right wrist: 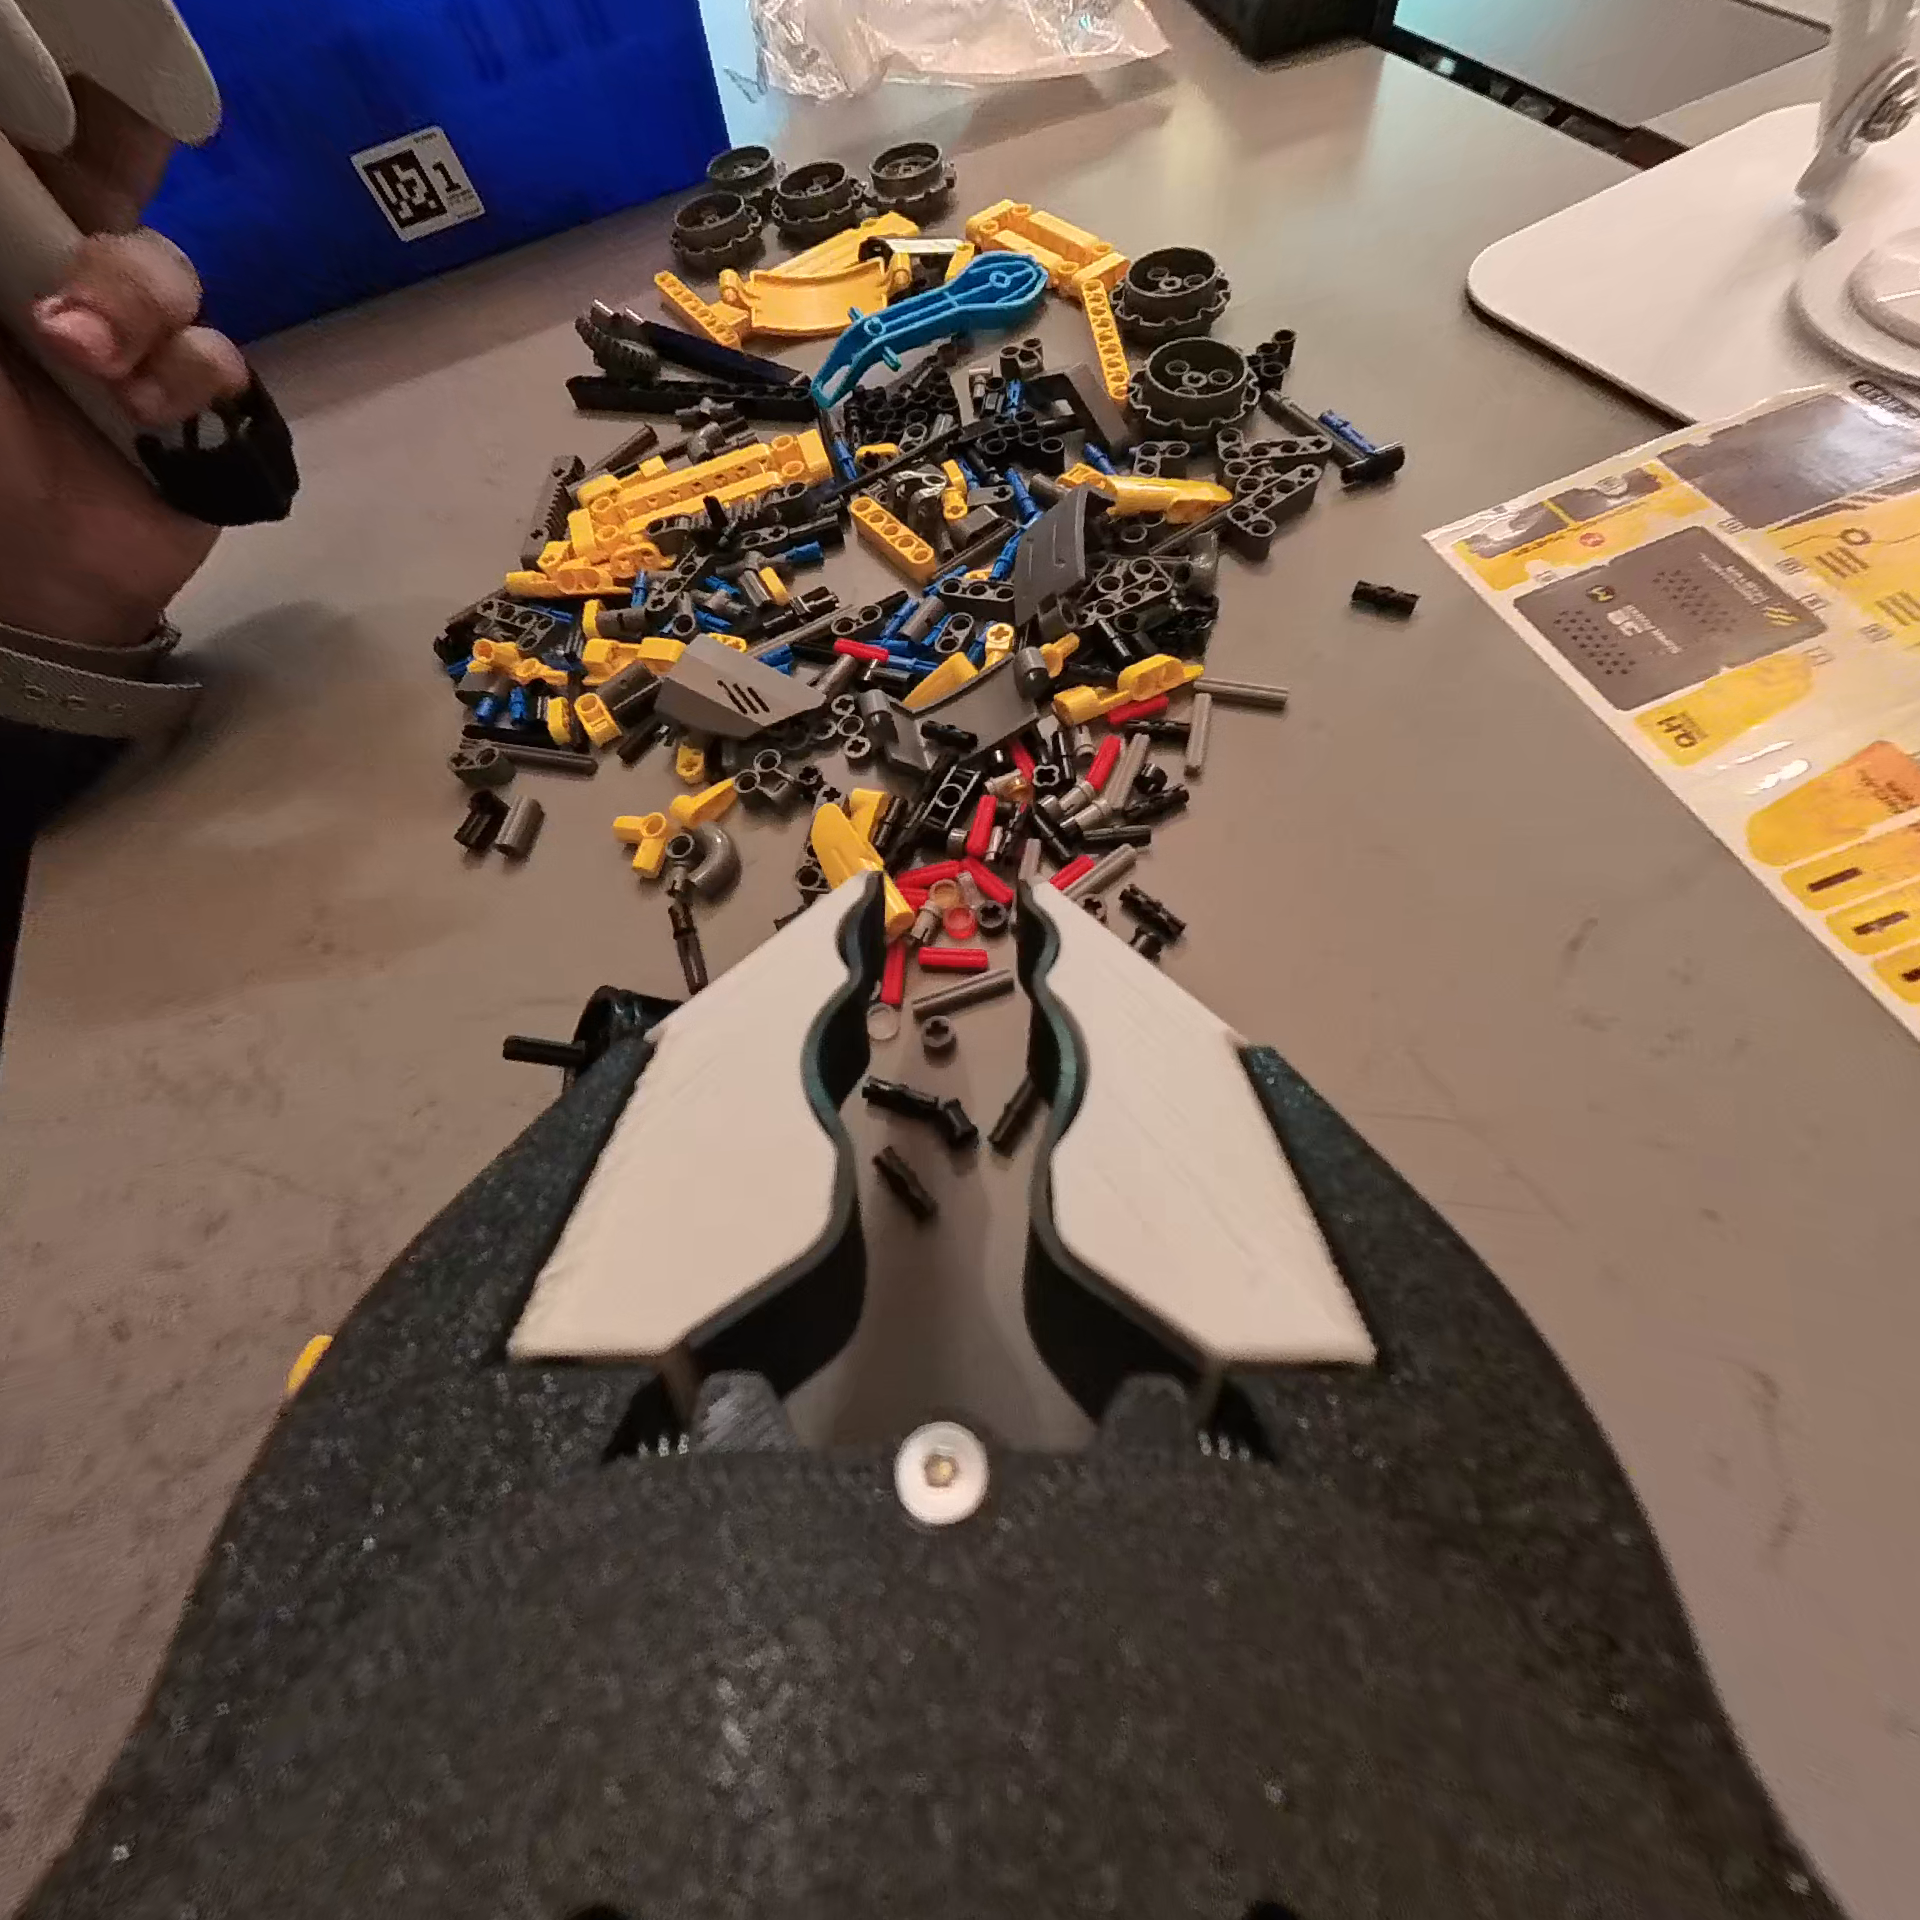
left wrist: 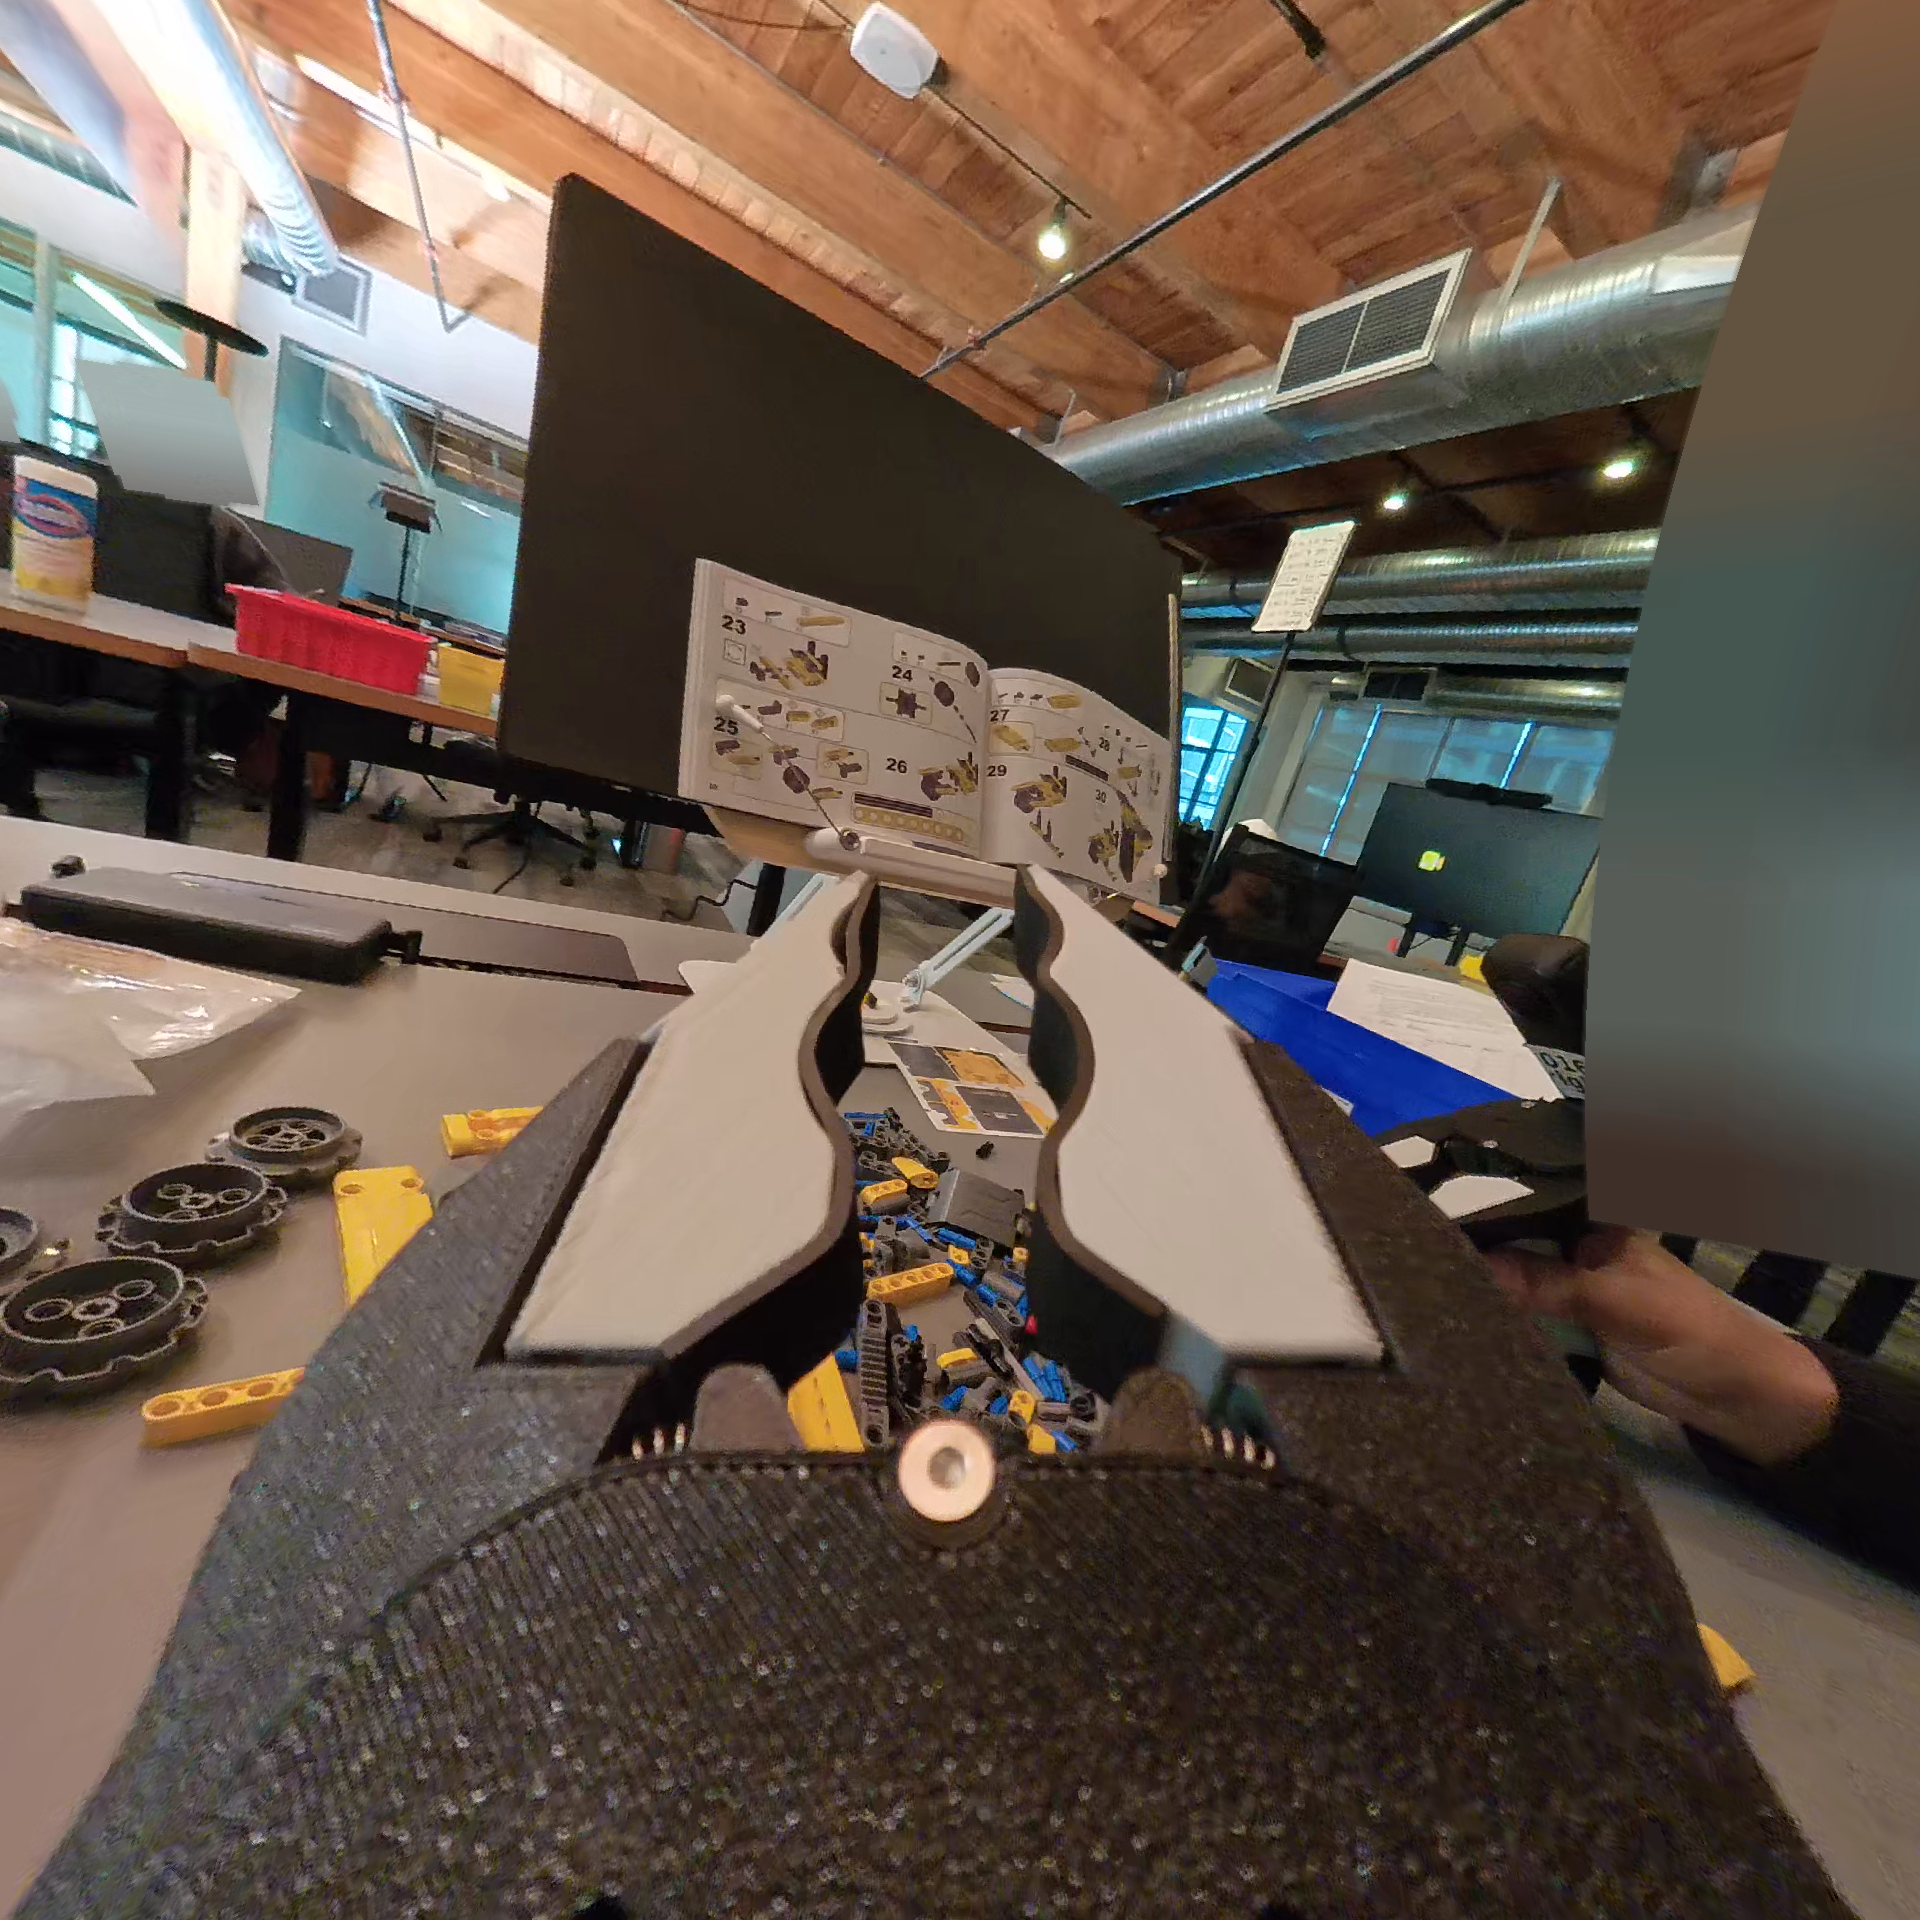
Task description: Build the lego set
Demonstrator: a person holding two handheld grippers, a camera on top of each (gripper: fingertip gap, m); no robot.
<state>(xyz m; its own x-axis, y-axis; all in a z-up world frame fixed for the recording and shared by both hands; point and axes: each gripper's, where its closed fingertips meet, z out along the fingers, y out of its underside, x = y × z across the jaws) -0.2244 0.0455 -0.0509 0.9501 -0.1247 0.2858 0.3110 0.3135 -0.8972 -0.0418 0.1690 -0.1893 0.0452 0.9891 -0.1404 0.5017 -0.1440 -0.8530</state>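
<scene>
Room to move lies mostly on your right gripper's (right wrist: 943, 902) near side: bare grey surface (right wrist: 1455, 1143) runs from the pile of parts (right wrist: 883, 582) back toward you and out to both sides, with only a few loose black pins (right wrist: 920, 1107) lying between the jaws. Those jaws are released and hold nothing, and their tips hover just above the near edge of the pile, over a cluster of red pins (right wrist: 951, 956). To your right, a sticker sheet (right wrist: 1704, 644) lies flat close to the pile's edge, and beyond it a white base plate (right wrist: 1621, 281) takes the far corner. To your left, a blue bin (right wrist: 436, 125) with a square marker stands at the pile's far side; you cannot see into it from here. A hand (right wrist: 94, 343) gripping the other tool sits near the bin. Your left gripper (left wrist: 943, 883) is raised and tilted up, its jaws released and empty, with the pile (left wrist: 935, 1278) showing below between them. Left of it, dark wheels (left wrist: 197, 1210) and yellow beams (left wrist: 379, 1216) lie scattered on the surface (left wrist: 364, 1039), and a clear bag (left wrist: 94, 997) sits farther left. Ahead, an open booklet (left wrist: 914, 748) stands propped on a holder against a dark panel (left wrist: 779, 488). On a farther desk, a red basket (left wrist: 327, 634) stands beside a small yellow bin (left wrist: 470, 677); their contents are not visible.
</scene>
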